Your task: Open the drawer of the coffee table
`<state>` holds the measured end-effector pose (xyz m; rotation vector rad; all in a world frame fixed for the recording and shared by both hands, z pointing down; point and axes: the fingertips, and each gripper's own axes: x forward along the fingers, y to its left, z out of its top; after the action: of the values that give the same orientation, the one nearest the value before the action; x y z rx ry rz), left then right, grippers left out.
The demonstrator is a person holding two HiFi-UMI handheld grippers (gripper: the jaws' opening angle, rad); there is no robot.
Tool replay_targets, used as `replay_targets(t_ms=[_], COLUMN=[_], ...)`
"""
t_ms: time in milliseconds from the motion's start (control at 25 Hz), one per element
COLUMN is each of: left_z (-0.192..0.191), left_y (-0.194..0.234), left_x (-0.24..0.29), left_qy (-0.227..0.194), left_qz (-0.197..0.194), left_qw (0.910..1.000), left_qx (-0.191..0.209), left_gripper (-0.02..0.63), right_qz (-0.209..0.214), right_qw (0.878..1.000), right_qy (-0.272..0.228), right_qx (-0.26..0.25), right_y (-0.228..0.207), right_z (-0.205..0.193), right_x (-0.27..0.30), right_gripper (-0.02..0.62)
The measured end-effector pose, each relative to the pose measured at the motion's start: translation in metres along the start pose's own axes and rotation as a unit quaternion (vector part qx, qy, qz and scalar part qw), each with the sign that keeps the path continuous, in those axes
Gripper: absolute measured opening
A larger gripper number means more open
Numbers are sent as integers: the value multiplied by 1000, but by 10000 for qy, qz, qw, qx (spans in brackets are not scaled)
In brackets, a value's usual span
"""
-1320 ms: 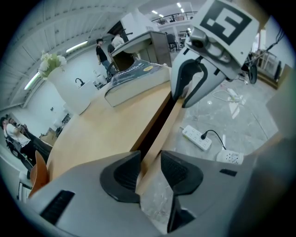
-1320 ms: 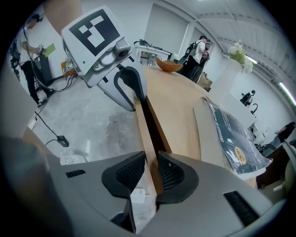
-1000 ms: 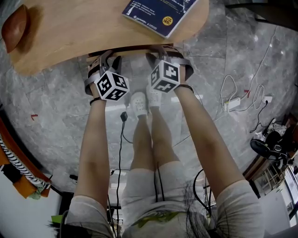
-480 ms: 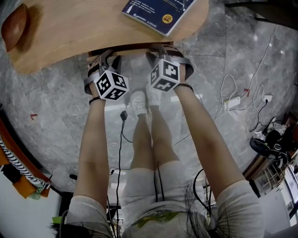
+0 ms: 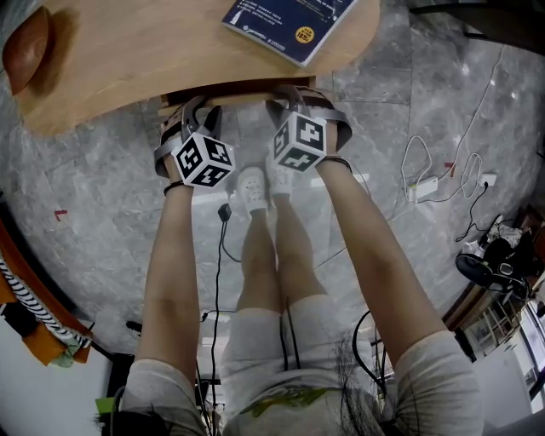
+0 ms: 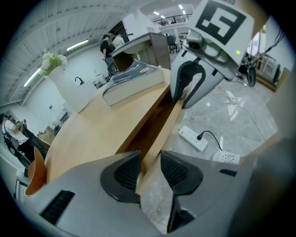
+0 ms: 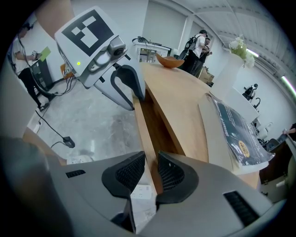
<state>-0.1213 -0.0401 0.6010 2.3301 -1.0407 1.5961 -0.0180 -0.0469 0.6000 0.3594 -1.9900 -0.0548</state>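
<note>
The wooden coffee table (image 5: 153, 51) fills the top of the head view. Its drawer front (image 5: 243, 95) stands slightly out from under the tabletop, with a dark gap behind it. My left gripper (image 5: 192, 109) is clamped on the top edge of the drawer front (image 6: 167, 124) near its left end, the board squeezed between the ribbed pads (image 6: 126, 172). My right gripper (image 5: 294, 95) holds the same edge (image 7: 141, 121) further right, its pads (image 7: 170, 175) on both faces of the board. Each gripper shows in the other's view, the right gripper (image 6: 187, 90) and the left gripper (image 7: 126, 90).
A dark blue book (image 5: 289, 21) lies on the table's right part and a brown bowl (image 5: 25, 51) at its left end. A white vase (image 6: 69, 88) stands further back. A power strip (image 5: 423, 189) and cables lie on the marble floor. The person's white shoes (image 5: 264, 183) are just below the drawer.
</note>
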Motion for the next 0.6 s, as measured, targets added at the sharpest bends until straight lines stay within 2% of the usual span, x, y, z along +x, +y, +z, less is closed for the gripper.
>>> replay_targets(t_ms=[600], left_z=[-3], left_y=[-6], left_x=[-4], left_qy=[28], left_qz=[-36], left_qw=[10000], left_qx=[-53], left_gripper=[135], right_qz=[23], right_qw=[10000], right_qy=[33], right_qx=[-28], right_y=[7], right_z=[-2], right_x=[-2], right_gripper=[97])
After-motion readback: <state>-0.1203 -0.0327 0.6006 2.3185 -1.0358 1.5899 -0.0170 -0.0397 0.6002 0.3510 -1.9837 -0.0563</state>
